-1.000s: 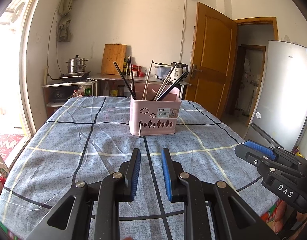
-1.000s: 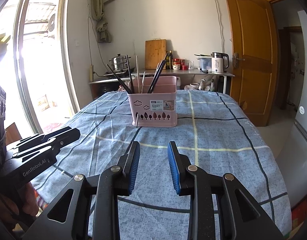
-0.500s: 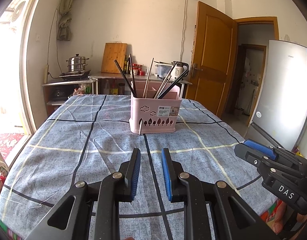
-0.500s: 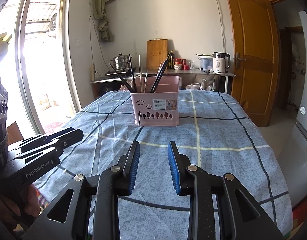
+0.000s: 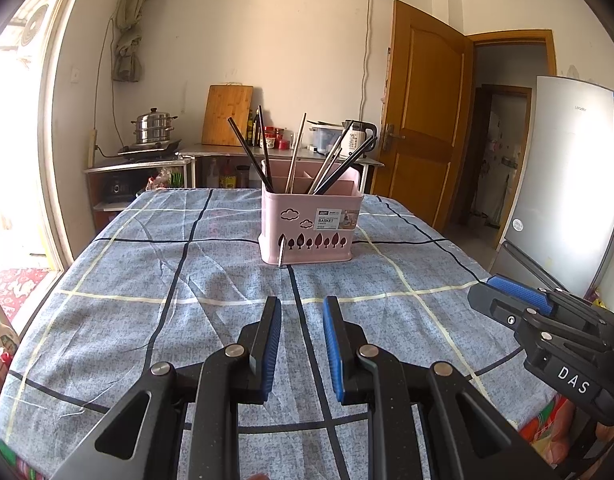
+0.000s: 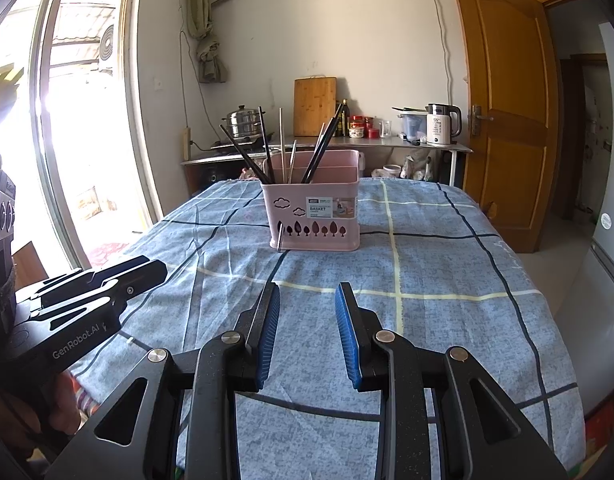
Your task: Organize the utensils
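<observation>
**Both grippers held empty over the table, short of the pink basket**

A pink basket point(image 5: 311, 227) stands upright on a table covered with a blue checked tablecloth point(image 5: 119, 288), about at the middle of the cloth. Its front wall carries cloud and tree cut-outs and a white label reading "BASKET". Several black chopsticks point(image 5: 249, 151) and light-coloured chopsticks point(image 5: 296, 153) stand in the basket, leaning out above its rim at different angles; in which compartment each one sits cannot be told. A thin metal stick point(image 5: 282, 252) leans against the basket's front wall at its lower left corner.

The left gripper point(image 5: 302, 312) hovers above the cloth on the near side of the basket, well apart from it and pointing towards it. Its jaws are spread a little, with only cloth showing between the blue pads. The right gripper point(image 6: 307, 300) is also on the near side of the basket and faces it; its jaws stand somewhat wider apart and hold nothing. In the right wrist view a hand point(image 6: 61, 400) grips the handle of the left gripper, down and to the left of the basket.

Behind the basket, against the far wall, a counter point(image 6: 347, 142) carries a cutting board point(image 6: 315, 106), a steel pot point(image 6: 245, 122) and a white kettle point(image 6: 441, 124). A wooden door point(image 6: 503, 112) stands to the right of the basket.
</observation>
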A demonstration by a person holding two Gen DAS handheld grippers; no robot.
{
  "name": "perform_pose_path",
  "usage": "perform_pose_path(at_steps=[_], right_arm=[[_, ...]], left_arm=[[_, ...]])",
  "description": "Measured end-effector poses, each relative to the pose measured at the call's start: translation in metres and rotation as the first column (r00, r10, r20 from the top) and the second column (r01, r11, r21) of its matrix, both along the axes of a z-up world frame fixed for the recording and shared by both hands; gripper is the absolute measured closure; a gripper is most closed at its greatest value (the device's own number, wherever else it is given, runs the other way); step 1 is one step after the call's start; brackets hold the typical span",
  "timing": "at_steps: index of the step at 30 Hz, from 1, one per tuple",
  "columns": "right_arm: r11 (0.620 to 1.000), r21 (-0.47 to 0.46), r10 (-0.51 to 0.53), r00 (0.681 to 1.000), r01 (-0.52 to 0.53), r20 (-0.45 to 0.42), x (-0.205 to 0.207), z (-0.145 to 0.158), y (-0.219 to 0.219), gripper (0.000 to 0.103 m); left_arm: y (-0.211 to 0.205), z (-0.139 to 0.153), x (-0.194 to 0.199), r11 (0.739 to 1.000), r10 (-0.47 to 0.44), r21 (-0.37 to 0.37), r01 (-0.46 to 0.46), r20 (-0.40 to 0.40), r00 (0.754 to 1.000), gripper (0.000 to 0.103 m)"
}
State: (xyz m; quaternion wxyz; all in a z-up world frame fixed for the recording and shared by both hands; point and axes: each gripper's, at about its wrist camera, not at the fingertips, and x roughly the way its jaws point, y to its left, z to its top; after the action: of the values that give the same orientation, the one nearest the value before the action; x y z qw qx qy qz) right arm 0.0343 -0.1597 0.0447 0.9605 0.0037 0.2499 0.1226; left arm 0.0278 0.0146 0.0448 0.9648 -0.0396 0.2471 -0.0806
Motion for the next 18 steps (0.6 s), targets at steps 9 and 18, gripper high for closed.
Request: perform_pose_path(at_steps=[9,18], right_arm=[[1.000,-0.002,0.003,1.000,-0.003,0.003,0.0000,-0.0005,0.0003,0.073],[1.000,-0.002,0.004,1.000,-0.004,0.002,0.0005,-0.0006,0.0002,0.073]], left_arm=[[-0.0008,-0.0003,-0.0007,1.000,-0.008,0.004,0.008,-0.002,1.000,0.082],[-0.0012,0.0000,-0.0022,1.000,-0.009,0.005,0.009,-0.003,1.000,0.082]])
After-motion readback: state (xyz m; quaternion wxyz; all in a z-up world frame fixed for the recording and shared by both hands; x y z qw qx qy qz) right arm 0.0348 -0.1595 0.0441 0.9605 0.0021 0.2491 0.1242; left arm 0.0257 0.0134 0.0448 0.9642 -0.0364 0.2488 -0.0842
